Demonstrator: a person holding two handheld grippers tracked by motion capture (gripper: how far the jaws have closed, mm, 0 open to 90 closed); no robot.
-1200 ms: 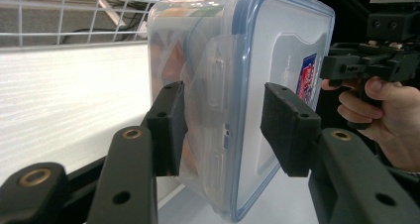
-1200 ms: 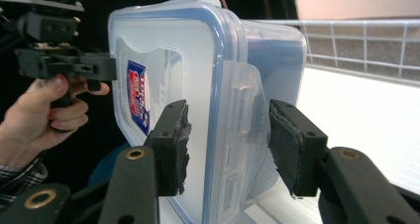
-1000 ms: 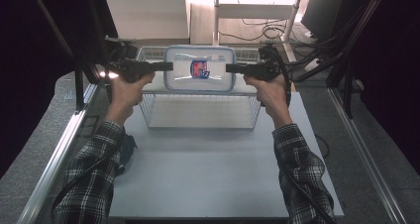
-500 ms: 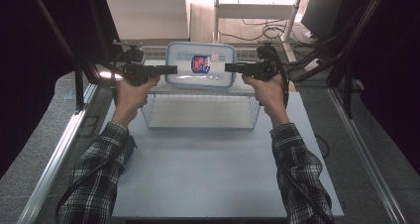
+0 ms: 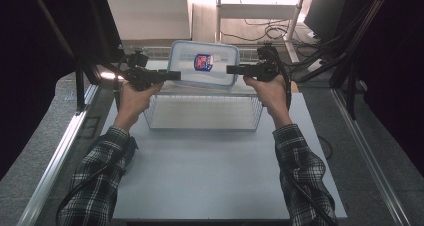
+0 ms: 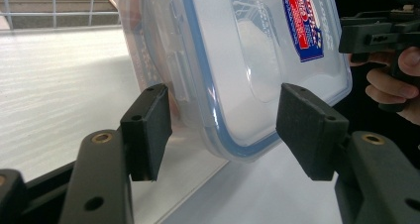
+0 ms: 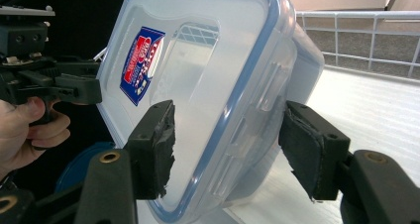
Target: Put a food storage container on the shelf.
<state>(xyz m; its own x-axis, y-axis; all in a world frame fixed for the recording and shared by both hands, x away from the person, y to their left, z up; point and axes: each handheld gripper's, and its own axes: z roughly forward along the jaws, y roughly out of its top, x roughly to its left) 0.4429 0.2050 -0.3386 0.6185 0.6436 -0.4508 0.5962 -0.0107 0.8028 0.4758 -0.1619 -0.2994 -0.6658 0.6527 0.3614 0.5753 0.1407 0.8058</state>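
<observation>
the left gripper sits left of centre in the upper half of the high view, its jaws pointing right at the short end of a clear plastic container. in the left gripper view its 2 black pads stand apart, 1 on each side of the container's blue-rimmed corner, with a gap on both sides, so they are not clamped on it. the container is tilted, lid toward the camera, with a red and blue label on the lid, and it stands at the top centre of the high view above the far edge of a wire basket. the right gripper comes in from the right at the same height; in the right gripper view its pads also stand apart around the opposite end of the container, the left pad close to the lid, the right one off the wall. nothing lies between either gripper and the container. the basket stands on a white table that fills the lower middle of the high view, with plaid sleeves rising from the bottom corners. a metal rail runs along the left, grey floor beyond it; dark frame bars and cables cross the upper right.
</observation>
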